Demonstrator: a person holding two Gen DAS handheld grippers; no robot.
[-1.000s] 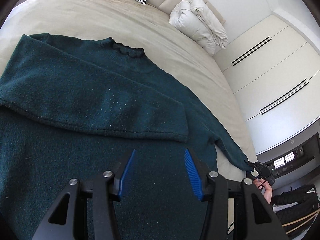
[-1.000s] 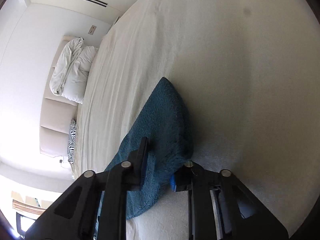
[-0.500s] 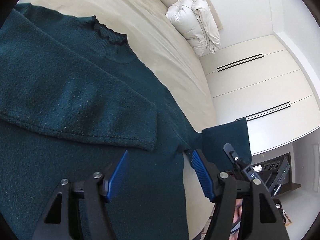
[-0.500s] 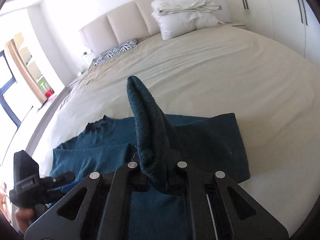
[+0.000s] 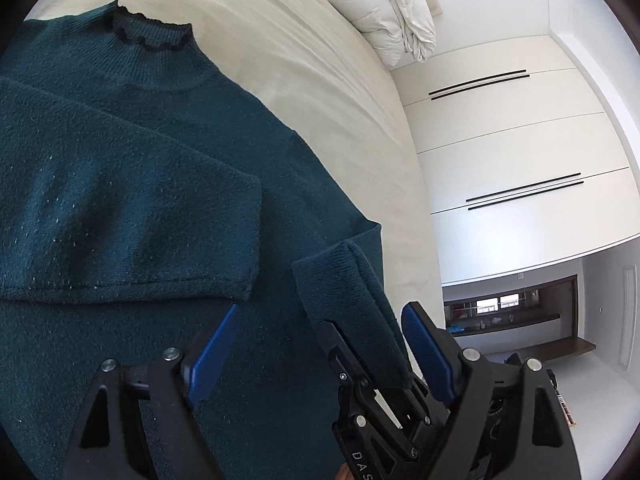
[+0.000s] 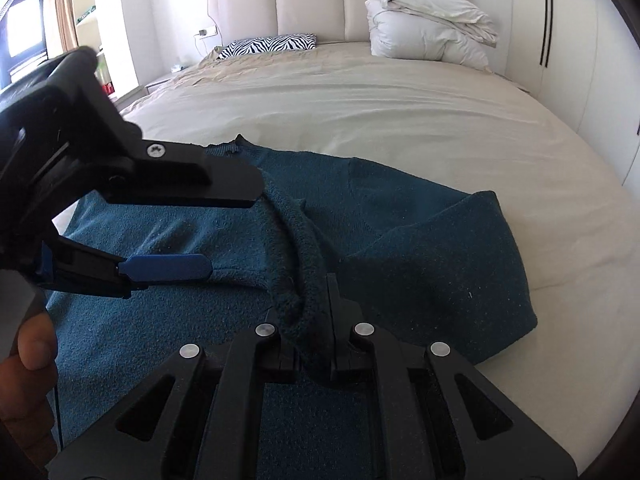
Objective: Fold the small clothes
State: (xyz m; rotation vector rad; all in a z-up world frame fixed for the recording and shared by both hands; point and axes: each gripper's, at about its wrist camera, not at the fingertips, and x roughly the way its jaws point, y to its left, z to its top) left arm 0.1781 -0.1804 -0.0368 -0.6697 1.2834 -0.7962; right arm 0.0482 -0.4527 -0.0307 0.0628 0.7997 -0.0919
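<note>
A dark teal sweater (image 5: 120,184) lies flat on the bed, with one sleeve (image 5: 140,236) folded across its chest. My right gripper (image 6: 306,300) is shut on the cuff of the other sleeve (image 6: 296,248), which it holds raised over the sweater's body. In the left wrist view that held sleeve (image 5: 352,292) hangs between the blue pads (image 5: 212,352) of my left gripper (image 5: 320,312). The left jaws are opening and do not touch the cloth. In the right wrist view the left gripper (image 6: 232,228) reaches in from the left above the folded sleeve.
The beige bed (image 6: 400,112) stretches far beyond the sweater. A folded white duvet (image 6: 428,36) and a zebra pillow (image 6: 272,44) lie by the headboard. White wardrobe doors (image 5: 520,140) stand past the bed's edge. A hand (image 6: 28,352) holds the left gripper.
The right gripper has lifted the sleeve from the bed's edge and carried it in over the sweater, rolling upright. The left jaws have widened and now flank that sleeve.
</note>
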